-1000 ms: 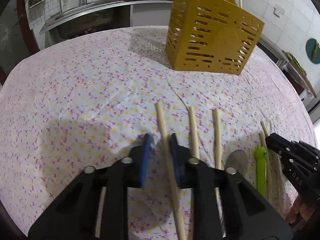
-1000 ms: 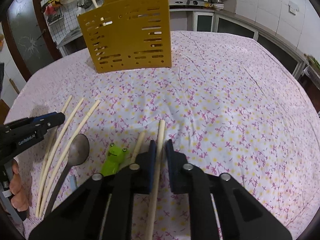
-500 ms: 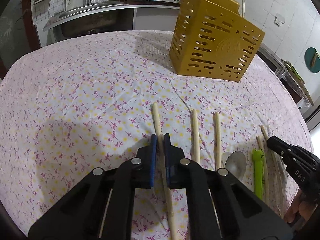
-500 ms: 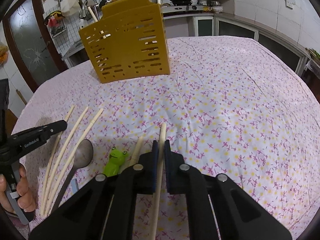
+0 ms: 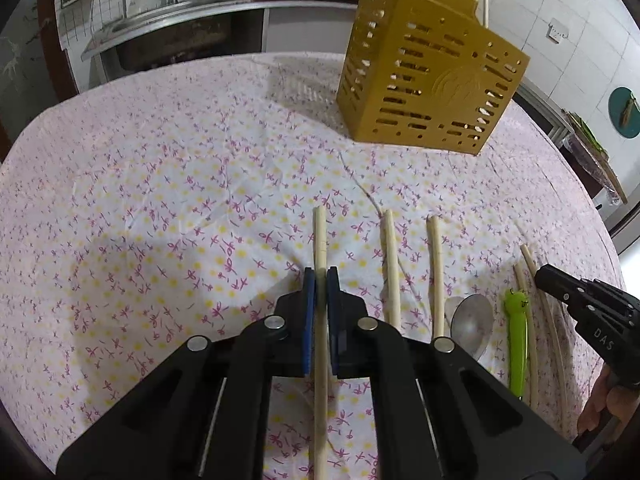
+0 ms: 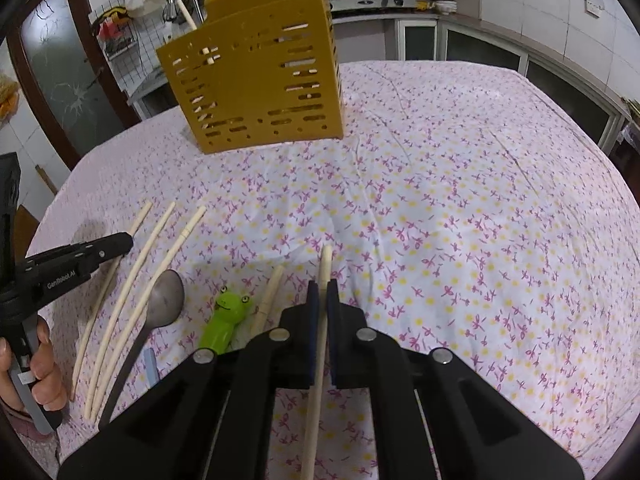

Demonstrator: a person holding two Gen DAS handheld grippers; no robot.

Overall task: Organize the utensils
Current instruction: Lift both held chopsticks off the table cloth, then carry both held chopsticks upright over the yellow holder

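In the left wrist view, the left gripper (image 5: pixel 319 276) is clenching its blue fingers (image 5: pixel 307 304) on a pale chopstick (image 5: pixel 319 236) lying on the floral-clothed counter (image 5: pixel 160 200). Two more chopsticks (image 5: pixel 436 264), a metal spoon (image 5: pixel 471 319) and a green frog-topped utensil (image 5: pixel 517 320) are lying to its right, the yellow slotted utensil holder (image 5: pixel 428 84) standing beyond.

In the right wrist view, the right gripper (image 6: pixel 322 290) is likewise pinching another chopstick (image 6: pixel 325 264), the holder standing well beyond it.
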